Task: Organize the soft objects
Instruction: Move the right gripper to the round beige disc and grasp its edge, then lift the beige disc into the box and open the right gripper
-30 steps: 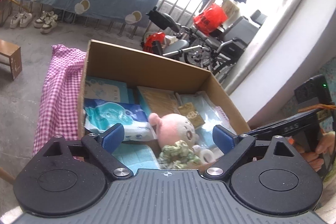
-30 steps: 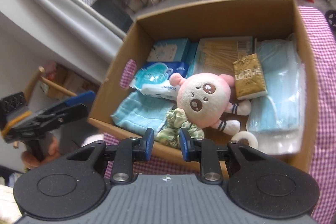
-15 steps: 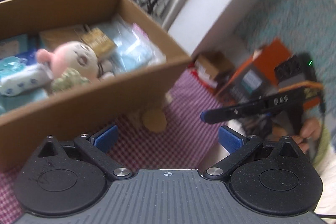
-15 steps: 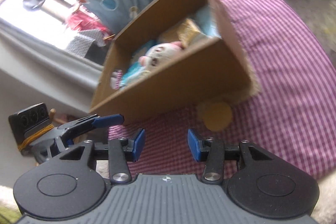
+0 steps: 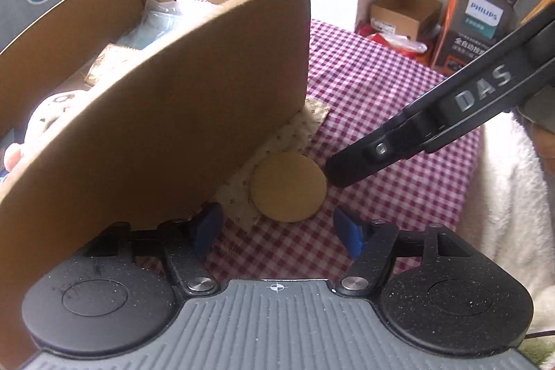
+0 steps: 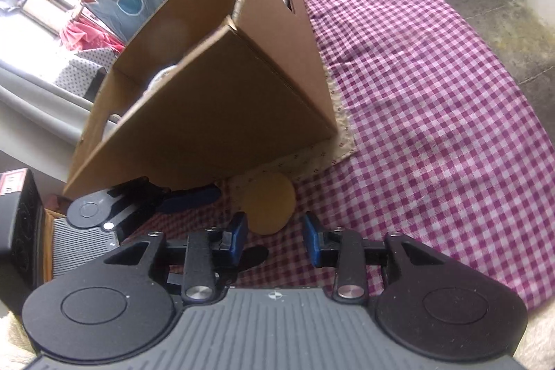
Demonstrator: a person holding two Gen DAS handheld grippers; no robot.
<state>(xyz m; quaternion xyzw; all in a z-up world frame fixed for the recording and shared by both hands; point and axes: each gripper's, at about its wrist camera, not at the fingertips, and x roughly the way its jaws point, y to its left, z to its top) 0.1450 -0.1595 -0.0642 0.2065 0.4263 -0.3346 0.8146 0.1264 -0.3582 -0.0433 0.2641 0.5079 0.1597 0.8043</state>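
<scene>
the round tan pad (image 5: 288, 186) lay on the checked counter (image 5: 381, 85), just ahead of the left gripper (image 5: 277, 231) and between its jaws' lines; those jaws, half-wide and empty, had just been closing. the right gripper (image 6: 274, 240) pointed at it too, narrower, empty, likely to steady it beside the cardboard box (image 5: 173, 113).

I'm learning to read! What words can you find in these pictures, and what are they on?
"DAS": on the black arm of the right gripper, seen from the left wrist.
"PHILIPS": on the orange and grey box by the wall.
The smaller print under "PHILIPS" is too small to read.
The red label at the right wrist view's left edge is too blurred.
</scene>
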